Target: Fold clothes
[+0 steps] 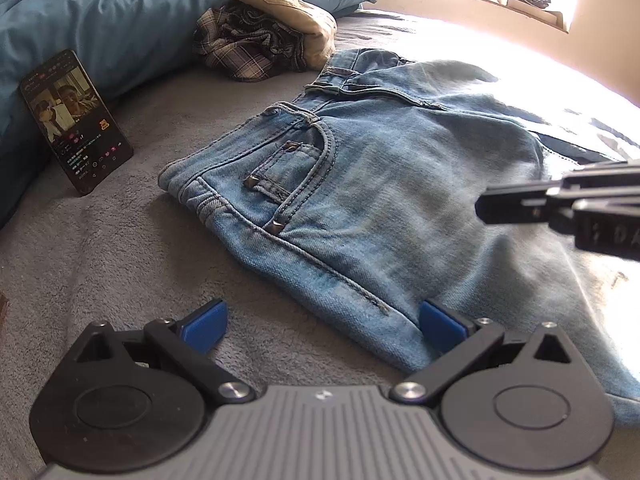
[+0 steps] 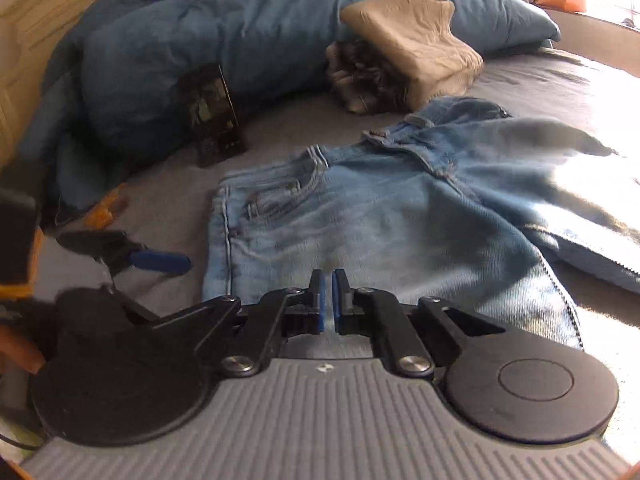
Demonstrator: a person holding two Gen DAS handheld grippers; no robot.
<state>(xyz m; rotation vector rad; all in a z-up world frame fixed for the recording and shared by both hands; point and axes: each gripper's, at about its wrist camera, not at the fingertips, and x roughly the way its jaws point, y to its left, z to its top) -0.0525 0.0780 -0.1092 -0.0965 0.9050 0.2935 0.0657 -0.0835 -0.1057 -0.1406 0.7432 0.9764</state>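
A pair of faded light-blue denim jeans [image 1: 384, 200] lies flat on the grey bed cover [image 1: 120, 248], waistband toward the pillows. The left gripper [image 1: 324, 326] sits at the jeans' near edge, its blue pads spread wide, one over bare cover, one on denim. The right gripper [image 2: 328, 296] hovers over the jeans with its pads nearly together and nothing between them. Beyond the waistband lie a crumpled plaid garment [image 1: 248, 48] and folded beige trousers [image 1: 288, 4]. A black smartphone [image 1: 76, 120] leans against the blue duvet [image 1: 100, 20]; its on-screen text is unreadable.
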